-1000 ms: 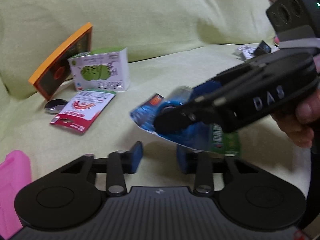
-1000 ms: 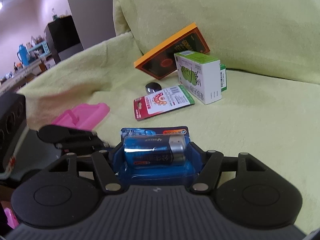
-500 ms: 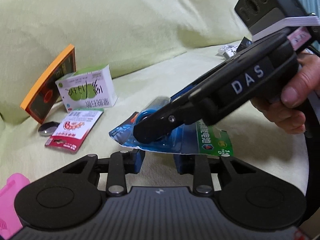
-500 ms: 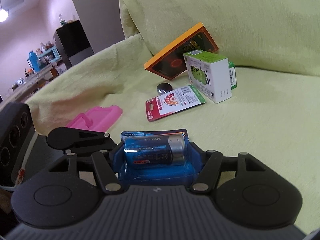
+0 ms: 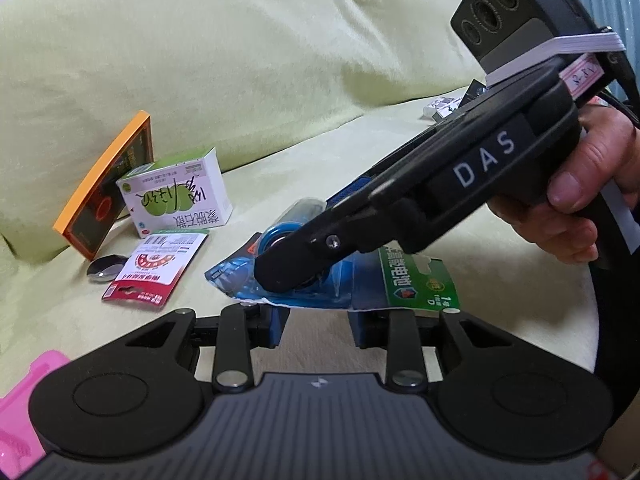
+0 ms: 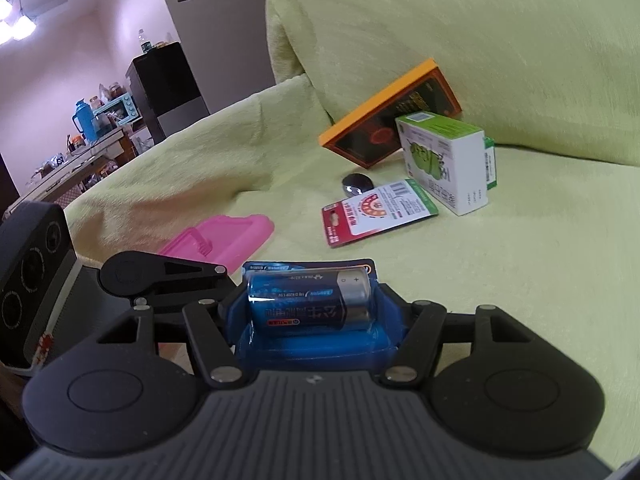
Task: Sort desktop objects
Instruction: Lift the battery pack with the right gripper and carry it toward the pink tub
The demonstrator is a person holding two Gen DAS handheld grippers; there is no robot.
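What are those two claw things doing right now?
Left gripper: open, holding nothing.
Right gripper: closed on the battery pack.

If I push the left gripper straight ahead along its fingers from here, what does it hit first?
Probably the blue blister-packed battery clamped in the right gripper. It hangs just beyond and slightly above the open left gripper, so the fingers could instead slip under the card; depth is unclear.

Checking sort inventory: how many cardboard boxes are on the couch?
2. The orange box leans on the backrest; the white-and-green box stands in front of it. Others may be out of frame.
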